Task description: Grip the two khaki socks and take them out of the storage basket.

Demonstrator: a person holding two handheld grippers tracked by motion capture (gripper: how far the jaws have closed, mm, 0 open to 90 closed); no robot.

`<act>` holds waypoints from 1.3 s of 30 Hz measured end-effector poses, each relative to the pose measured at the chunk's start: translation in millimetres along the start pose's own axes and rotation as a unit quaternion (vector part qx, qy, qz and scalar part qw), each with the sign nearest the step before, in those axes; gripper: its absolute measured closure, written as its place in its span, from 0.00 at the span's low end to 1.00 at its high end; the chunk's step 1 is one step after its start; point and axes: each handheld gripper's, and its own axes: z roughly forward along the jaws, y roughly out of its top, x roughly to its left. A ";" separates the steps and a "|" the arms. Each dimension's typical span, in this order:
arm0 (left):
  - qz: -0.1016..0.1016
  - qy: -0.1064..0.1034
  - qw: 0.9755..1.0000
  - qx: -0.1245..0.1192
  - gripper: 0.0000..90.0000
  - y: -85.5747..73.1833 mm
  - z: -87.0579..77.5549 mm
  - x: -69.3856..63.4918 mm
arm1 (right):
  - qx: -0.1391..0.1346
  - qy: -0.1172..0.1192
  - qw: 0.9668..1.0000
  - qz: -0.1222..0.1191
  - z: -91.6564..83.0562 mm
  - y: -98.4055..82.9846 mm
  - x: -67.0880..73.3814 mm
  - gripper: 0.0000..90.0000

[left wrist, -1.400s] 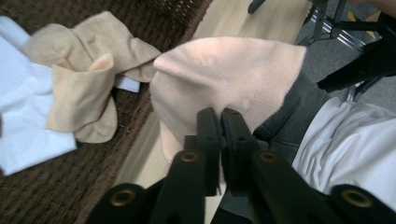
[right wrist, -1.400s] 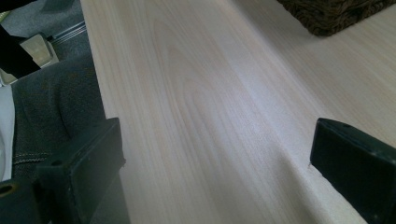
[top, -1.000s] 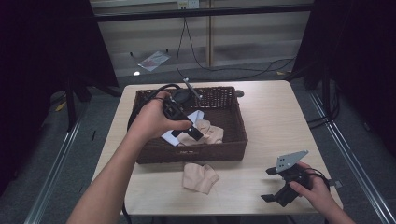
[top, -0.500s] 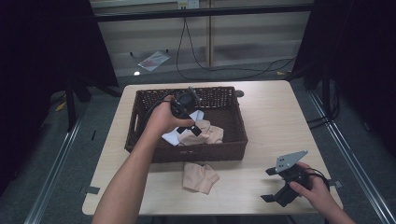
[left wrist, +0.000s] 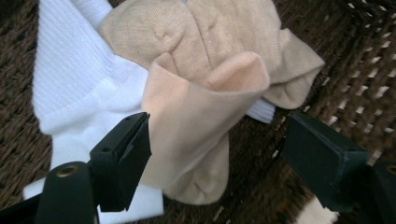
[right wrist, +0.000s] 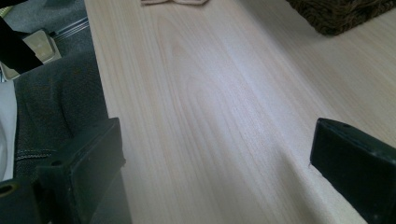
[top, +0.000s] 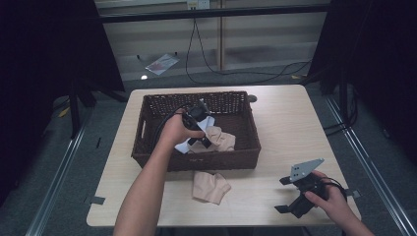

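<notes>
Lowered since the earlier frame, the left gripper (top: pixel 202 140) is being held in the basket (top: pixel 147 147). Its jaws are being spread around a beige sock (left wrist: pixel 201 116), seemingly for grasping. At five o'clock on the surface (right wrist: pixel 224 116), the right gripper (right wrist: pixel 215 172) is being rested, wide open and empty.

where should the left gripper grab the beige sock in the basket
On the beige sock, grip the raised cuff fold nearest the left gripper, coming from above. It stands proud of the white sock and already sits between the open jaws.
</notes>
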 end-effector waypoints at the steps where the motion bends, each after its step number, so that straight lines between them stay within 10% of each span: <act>1: 0.007 0.001 1.000 0.002 0.27 -0.5 5.7 2.4 | 0.000 0.000 1.000 0.000 0.1 0.0 0.0 0.02; 11: 0.029 0.004 1.000 0.005 0.35 1.0 24.2 10.0 | 0.002 0.001 1.000 -0.003 0.5 -0.1 -0.3 0.02; 18: 0.028 -0.014 0.999 0.027 0.91 -0.3 22.0 9.4 | 0.002 0.001 1.000 -0.002 -0.1 -0.5 -0.8 0.02; 25: -0.019 -0.053 0.998 0.007 0.95 -3.7 -12.6 6.7 | 0.000 0.003 1.000 -0.001 -0.1 -0.9 -1.4 0.02; 39: -0.057 -0.064 0.996 -0.017 0.96 -1.9 -90.0 -8.3 | 0.003 0.003 1.000 -0.001 1.5 -0.4 -1.5 0.02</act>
